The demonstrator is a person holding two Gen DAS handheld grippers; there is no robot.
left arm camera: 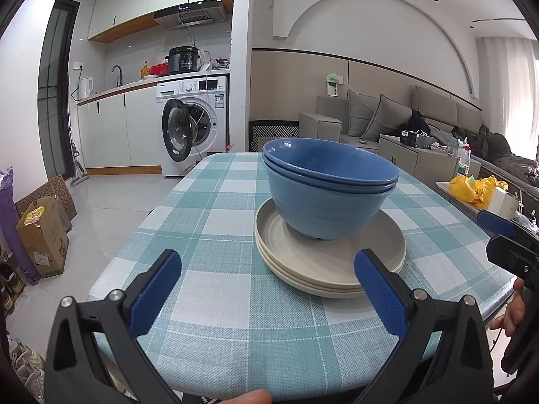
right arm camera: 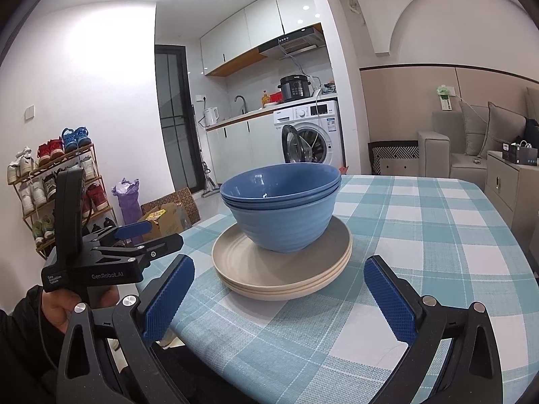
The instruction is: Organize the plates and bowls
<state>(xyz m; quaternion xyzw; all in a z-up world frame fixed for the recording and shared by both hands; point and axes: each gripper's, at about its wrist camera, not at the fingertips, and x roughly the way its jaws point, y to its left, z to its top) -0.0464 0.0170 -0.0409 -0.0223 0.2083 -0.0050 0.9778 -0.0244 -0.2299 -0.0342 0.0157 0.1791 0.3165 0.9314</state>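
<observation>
Blue bowls (left arm camera: 328,188) sit nested on stacked plates (left arm camera: 331,259) mid-tabletop (left arm camera: 219,208), both tongs, left (left arm camera: 269,289) and right (right arm camera: 279,298), spread, empty, at the near edge.

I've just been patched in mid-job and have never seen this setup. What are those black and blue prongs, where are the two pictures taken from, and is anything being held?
There is no robot arm here. A person holds a handheld tool in each hand, each with two blue-padded fingers and a fisheye camera looking along them.

One picture looks out from the left tool, the other from the right tool. Each also shows the other tool off to its side.

On the checked tablecloth sits a stack of blue bowls nested together, resting on a stack of beige plates.

Nothing is held: both tools are open and short of the stack.
</observation>
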